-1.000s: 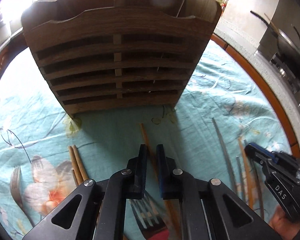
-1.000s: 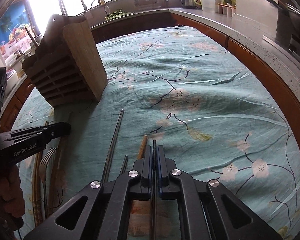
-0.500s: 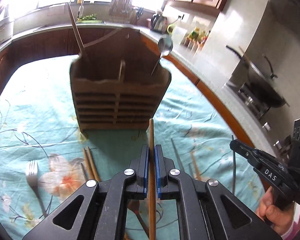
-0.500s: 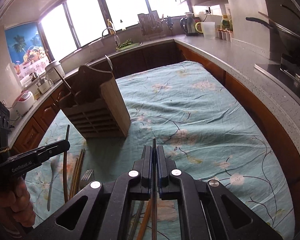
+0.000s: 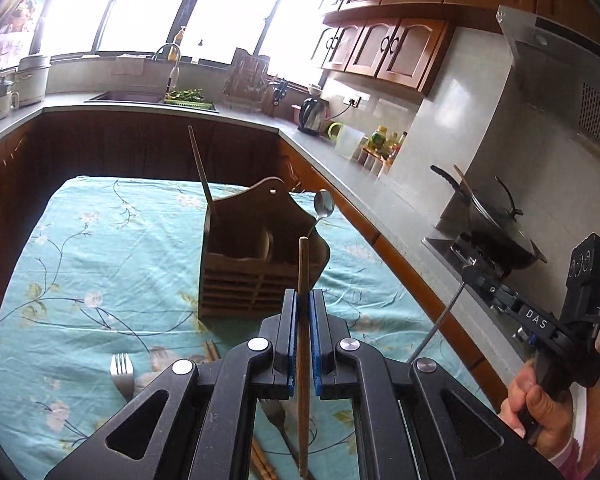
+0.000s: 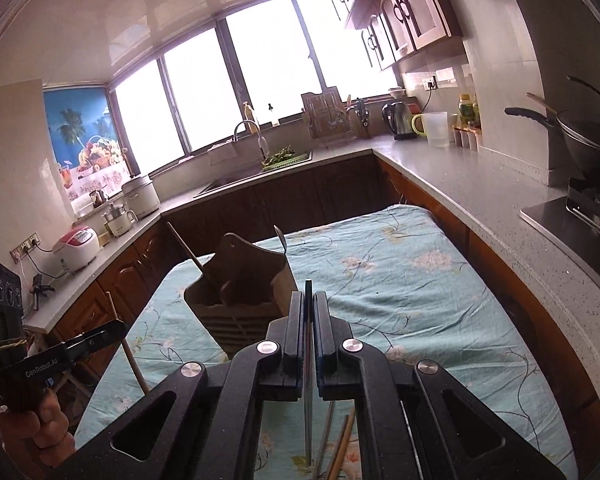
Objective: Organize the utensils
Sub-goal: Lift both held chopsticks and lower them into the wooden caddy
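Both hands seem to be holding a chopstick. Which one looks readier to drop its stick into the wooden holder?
Probably the left gripper: its wooden chopstick points at the wooden holder. The right gripper, gripping a metal chopstick, sits off to the holder's side.

A table covered by a teal floral cloth (image 5: pixel 100 248) fills the middle of both views. Near its centre stands a wooden utensil caddy (image 5: pixel 256 272), its slatted front facing the camera. In the left wrist view, 1 fork (image 5: pixel 122 372) lies on the cloth at lower left, with the ends of 2 wooden chopsticks (image 5: pixel 211 351) just right of it, near the caddy's base. A second fork (image 5: pixel 278 420) and more chopsticks (image 5: pixel 262 462) lie at the bottom centre, partly hidden.
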{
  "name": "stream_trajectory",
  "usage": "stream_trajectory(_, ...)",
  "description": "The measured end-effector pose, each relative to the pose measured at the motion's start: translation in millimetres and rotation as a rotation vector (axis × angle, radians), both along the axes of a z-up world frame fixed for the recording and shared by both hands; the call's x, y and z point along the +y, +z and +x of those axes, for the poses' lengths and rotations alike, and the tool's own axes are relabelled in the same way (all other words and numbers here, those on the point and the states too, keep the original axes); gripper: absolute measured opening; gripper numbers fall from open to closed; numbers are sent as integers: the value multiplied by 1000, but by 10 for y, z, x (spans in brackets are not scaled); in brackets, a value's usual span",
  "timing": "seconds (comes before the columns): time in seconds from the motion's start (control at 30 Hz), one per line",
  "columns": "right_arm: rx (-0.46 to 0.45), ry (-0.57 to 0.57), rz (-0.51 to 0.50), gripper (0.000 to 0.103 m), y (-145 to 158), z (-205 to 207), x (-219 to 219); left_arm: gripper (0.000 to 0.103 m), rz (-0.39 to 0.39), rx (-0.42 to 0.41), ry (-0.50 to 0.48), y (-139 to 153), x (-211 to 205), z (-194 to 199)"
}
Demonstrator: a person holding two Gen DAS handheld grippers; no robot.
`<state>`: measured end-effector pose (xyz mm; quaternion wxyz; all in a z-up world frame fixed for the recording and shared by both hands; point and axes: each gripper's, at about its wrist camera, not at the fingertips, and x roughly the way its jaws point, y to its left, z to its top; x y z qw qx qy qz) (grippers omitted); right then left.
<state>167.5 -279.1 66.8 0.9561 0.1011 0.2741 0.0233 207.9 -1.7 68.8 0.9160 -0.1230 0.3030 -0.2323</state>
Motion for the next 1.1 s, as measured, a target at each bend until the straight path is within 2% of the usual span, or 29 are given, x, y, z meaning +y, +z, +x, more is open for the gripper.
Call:
stream_trajectory(0.27, -22, 24, -3, 4, 76, 106, 120, 3, -30, -52, 65, 10, 203, -192)
stream_trajectory(0.57, -65, 36, 10, 4, 203, 247, 157, 3, -45, -115, 128, 96, 270, -200)
stream_trajectory(0.6, -76, 37, 10, 4, 242, 273, 167, 3, -44, -138, 162, 117, 270, -174)
stream_trajectory(0.93, -209, 38, 2, 4, 678, 708, 326, 3, -78, -291, 245, 470, 351, 157)
stream_trajectory(1.1, -226, 16, 2, 4, 668, 1014, 328, 3, -94, -343, 320, 469, 365, 409)
